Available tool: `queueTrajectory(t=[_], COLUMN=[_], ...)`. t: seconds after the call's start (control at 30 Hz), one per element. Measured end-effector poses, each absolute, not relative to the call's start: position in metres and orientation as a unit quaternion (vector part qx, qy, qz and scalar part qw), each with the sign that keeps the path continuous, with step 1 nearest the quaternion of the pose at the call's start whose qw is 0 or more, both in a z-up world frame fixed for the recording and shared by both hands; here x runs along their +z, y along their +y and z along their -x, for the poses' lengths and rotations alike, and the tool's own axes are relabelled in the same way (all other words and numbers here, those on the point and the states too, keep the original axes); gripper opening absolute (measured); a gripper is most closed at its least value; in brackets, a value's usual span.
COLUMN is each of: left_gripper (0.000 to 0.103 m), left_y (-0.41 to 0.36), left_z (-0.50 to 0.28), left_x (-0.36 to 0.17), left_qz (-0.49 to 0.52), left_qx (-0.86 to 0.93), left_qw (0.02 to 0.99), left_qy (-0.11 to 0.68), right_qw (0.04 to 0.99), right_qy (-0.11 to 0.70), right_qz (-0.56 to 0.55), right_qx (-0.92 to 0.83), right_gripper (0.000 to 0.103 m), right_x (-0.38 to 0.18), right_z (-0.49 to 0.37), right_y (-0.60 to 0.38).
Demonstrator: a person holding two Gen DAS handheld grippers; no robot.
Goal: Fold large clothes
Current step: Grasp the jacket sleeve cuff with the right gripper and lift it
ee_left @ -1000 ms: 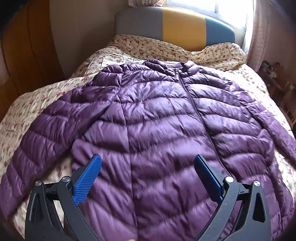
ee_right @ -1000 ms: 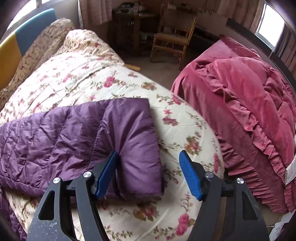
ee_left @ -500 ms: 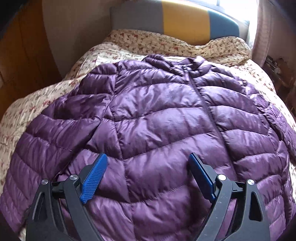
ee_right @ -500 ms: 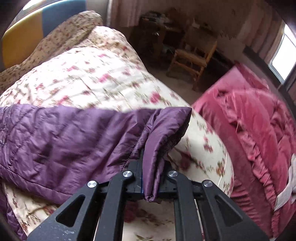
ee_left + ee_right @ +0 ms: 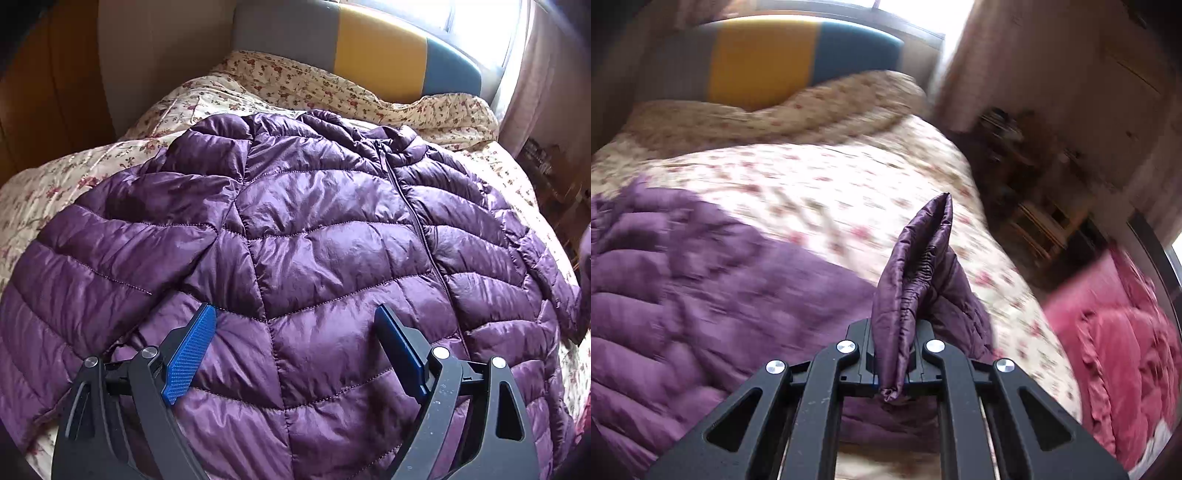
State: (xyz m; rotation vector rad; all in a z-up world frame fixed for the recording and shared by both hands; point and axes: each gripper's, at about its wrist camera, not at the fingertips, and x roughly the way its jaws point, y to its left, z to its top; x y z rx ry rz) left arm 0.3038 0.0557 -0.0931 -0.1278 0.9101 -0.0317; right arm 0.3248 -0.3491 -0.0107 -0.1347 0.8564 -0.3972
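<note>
Your left gripper (image 5: 295,347) hovers with its jaws spread wide over the purple jacket (image 5: 314,258) lying flat on the floral bed (image 5: 66,177), while your right gripper (image 5: 892,363) pinches its lifted cuff (image 5: 916,266).

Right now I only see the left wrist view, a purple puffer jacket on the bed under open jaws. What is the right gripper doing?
Observer: The right gripper is shut on the sleeve cuff of the purple jacket, which sticks up between its jaws.
Operator: Is that cuff off the bed?
Observer: Yes, it stands above the floral quilt, and the sleeve trails down behind it to the jacket body.
Operator: Anything beside the bed on that side?
Observer: A red quilted cover lies to the right of the bed, apart from the jacket.
Operator: And the left gripper?
Observer: The left gripper is open over the jacket's front, holding nothing.
</note>
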Motion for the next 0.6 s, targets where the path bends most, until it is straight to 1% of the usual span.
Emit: queueTrajectory(t=[0.33, 0.6], left_gripper=[0.087, 0.087], left_y=[0.083, 0.098], left_z=[-0.304, -0.307], left_x=[-0.093, -0.096], left_qz=[0.106, 0.134], left_qx=[-0.011, -0.016], left_qw=[0.896, 0.895], left_qy=[0.431, 0.426], right_qw=[0.903, 0.894], right_qy=[0.404, 0.416], right_qz=[0.131, 0.147], right_qx=[-0.063, 0.073], right_gripper=[0.007, 0.007], right_x=[-0.024, -0.049], right_z=[-0.373, -0.374], right_y=[-0.187, -0.103])
